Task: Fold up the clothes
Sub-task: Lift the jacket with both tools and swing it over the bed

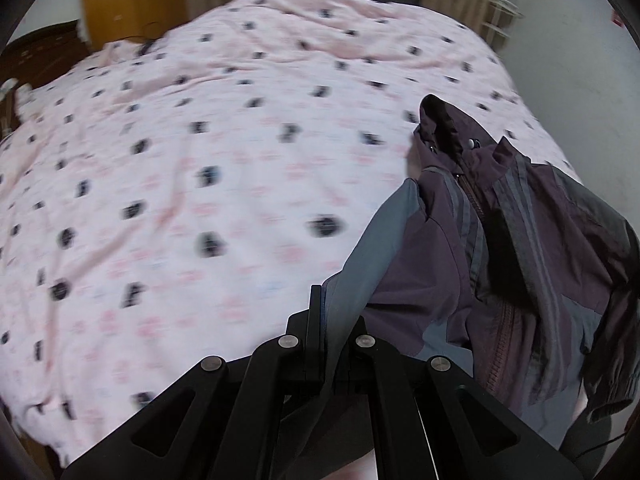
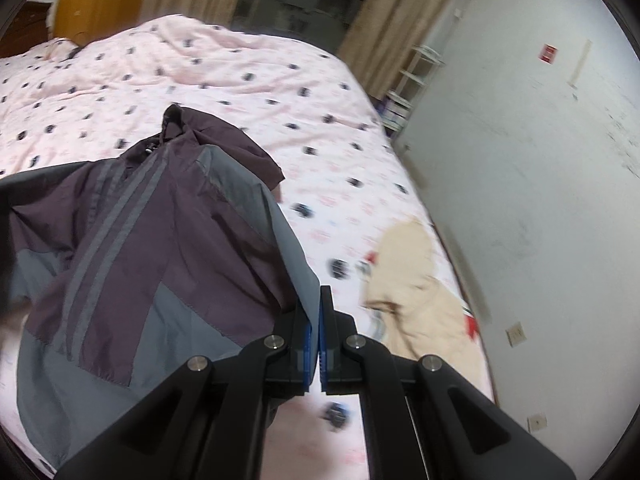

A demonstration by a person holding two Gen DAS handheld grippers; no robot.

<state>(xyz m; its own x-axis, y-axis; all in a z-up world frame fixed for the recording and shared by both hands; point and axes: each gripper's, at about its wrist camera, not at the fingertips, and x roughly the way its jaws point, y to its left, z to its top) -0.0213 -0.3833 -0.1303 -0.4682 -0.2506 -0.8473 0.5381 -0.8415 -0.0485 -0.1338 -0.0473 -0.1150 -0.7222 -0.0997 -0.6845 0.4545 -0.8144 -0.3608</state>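
A purple and grey zip jacket [image 1: 500, 240] with striped sleeves hangs lifted above the bed, bunched and sagging in the middle. My left gripper [image 1: 326, 300] is shut on a grey edge of it, and the cloth runs off to the right from the jaws. In the right wrist view the same jacket [image 2: 152, 240] spreads to the left, and my right gripper [image 2: 318, 300] is shut on its grey edge. The jacket's collar [image 2: 176, 120] points toward the far side of the bed. Both views are blurred by motion.
A pink bedspread [image 1: 200, 160] with dark dots covers the bed. A beige garment [image 2: 416, 280] lies near the bed's right edge. Beyond that edge is grey floor [image 2: 540, 200], with a white rack [image 2: 412, 80] by beige curtains. A wooden cabinet [image 1: 128, 0] stands far left.
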